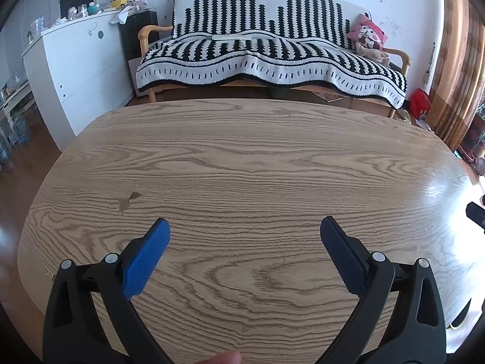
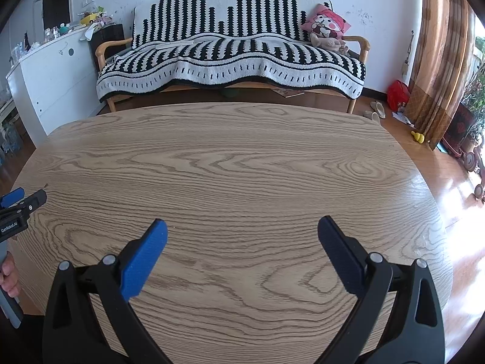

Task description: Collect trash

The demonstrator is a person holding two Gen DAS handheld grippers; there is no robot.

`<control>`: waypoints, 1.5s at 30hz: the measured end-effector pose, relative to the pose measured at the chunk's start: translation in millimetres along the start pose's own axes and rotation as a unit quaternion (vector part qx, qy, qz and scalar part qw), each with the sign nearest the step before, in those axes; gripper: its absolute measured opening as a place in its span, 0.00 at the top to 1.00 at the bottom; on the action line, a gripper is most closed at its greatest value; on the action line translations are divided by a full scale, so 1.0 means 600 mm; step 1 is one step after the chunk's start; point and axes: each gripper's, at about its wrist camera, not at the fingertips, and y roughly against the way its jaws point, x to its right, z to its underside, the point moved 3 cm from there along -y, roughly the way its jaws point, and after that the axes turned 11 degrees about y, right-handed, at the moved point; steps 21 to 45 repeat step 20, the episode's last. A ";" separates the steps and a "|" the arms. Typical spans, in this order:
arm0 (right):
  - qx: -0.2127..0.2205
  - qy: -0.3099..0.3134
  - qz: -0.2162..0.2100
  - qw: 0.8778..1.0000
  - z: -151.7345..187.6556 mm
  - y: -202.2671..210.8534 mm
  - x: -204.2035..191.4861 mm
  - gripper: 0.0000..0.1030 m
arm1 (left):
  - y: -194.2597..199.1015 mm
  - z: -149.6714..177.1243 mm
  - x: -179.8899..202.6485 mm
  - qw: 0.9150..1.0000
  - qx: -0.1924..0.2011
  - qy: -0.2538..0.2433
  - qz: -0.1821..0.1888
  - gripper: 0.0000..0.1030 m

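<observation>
My left gripper [image 1: 245, 227] is open and empty, hovering over the near part of a wooden table [image 1: 242, 157]. My right gripper [image 2: 242, 227] is also open and empty over the same table [image 2: 230, 151]. I see no trash on the tabletop in either view; only a small dark stain [image 1: 128, 200] marks the wood at the left. The left gripper's tip also shows at the left edge of the right wrist view [image 2: 18, 203]. A black part of the right gripper shows at the right edge of the left wrist view [image 1: 476, 214].
A sofa with a black-and-white blanket [image 1: 266, 57] stands beyond the table, with a pink cushion [image 1: 368, 35] on it. A white cabinet [image 1: 75, 66] with clutter on top is at the left. Curtains [image 2: 439, 60], a red bag [image 2: 397, 94] and slippers [image 2: 376, 110] are at the right.
</observation>
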 end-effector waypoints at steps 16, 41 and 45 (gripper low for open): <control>-0.004 0.004 0.000 1.000 0.001 -0.002 -0.006 0.07 | -0.004 0.002 0.009 1.000 -0.002 -0.019 0.008 0.06; -0.006 0.000 -0.001 1.000 0.001 -0.004 -0.003 0.07 | -0.010 0.000 0.009 1.000 -0.009 -0.022 0.009 0.06; -0.006 0.000 -0.001 1.000 0.001 -0.004 -0.003 0.07 | -0.010 0.000 0.009 1.000 -0.009 -0.022 0.009 0.06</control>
